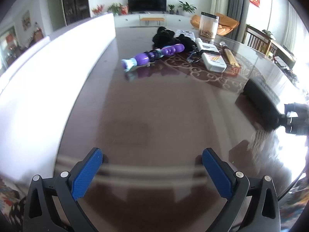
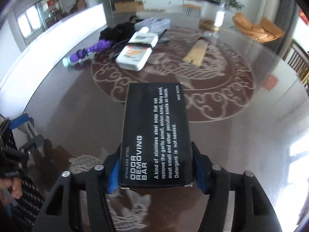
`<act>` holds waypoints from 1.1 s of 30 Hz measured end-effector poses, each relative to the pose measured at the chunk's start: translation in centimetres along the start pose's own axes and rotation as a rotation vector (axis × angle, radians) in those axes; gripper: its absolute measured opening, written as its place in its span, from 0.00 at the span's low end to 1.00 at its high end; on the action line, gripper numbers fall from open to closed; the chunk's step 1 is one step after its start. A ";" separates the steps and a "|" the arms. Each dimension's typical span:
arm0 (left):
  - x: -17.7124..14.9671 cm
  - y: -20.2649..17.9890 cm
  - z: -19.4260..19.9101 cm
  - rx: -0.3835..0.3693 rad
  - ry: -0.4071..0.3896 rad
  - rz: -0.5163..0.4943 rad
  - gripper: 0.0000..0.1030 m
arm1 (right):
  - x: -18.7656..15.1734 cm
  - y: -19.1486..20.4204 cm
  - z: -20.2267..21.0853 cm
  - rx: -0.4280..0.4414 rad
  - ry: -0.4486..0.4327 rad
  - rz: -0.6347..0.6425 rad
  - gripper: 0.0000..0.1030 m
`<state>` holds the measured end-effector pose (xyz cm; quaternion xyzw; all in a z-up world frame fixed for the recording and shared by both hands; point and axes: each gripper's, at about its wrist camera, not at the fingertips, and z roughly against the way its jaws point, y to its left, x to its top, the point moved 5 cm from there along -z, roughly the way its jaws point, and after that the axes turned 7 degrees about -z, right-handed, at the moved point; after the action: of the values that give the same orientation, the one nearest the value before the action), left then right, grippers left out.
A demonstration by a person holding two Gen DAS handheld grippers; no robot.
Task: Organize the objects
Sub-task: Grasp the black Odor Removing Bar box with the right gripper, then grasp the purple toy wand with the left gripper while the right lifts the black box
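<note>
Right gripper (image 2: 155, 171) clamped black box (image 2: 154, 133), held above glass table (image 2: 241, 135), nearer camera than white bottle (image 2: 135, 55). Left gripper (image 1: 152, 166) released, empty, left of box.

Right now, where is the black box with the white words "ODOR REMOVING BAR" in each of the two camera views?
Left wrist view: the black box is at the right edge, middle height, its near end at the right gripper.
Right wrist view: the black box fills the centre, lower half, between the right gripper's fingers.
Shared landmark: the white bottle lying beyond it on the table.
</note>
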<state>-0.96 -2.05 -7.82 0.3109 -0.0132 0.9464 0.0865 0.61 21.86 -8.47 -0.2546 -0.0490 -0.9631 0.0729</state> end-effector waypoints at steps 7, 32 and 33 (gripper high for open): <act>10.1 0.7 -4.1 0.036 0.017 -0.149 1.00 | -0.8 -1.5 -0.6 0.000 -0.082 0.002 0.97; 4.8 -0.2 -3.3 -0.009 0.019 -0.126 0.87 | -0.3 -0.9 -1.2 0.000 -0.090 0.001 1.00; 4.7 -0.1 -3.3 -0.017 0.013 -0.120 0.87 | -0.4 -1.0 -1.2 0.000 -0.090 0.001 1.00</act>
<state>-6.61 -0.97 -7.68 0.3043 -0.0022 0.9413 0.1458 0.24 22.73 -9.76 -0.2977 -0.0523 -0.9506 0.0711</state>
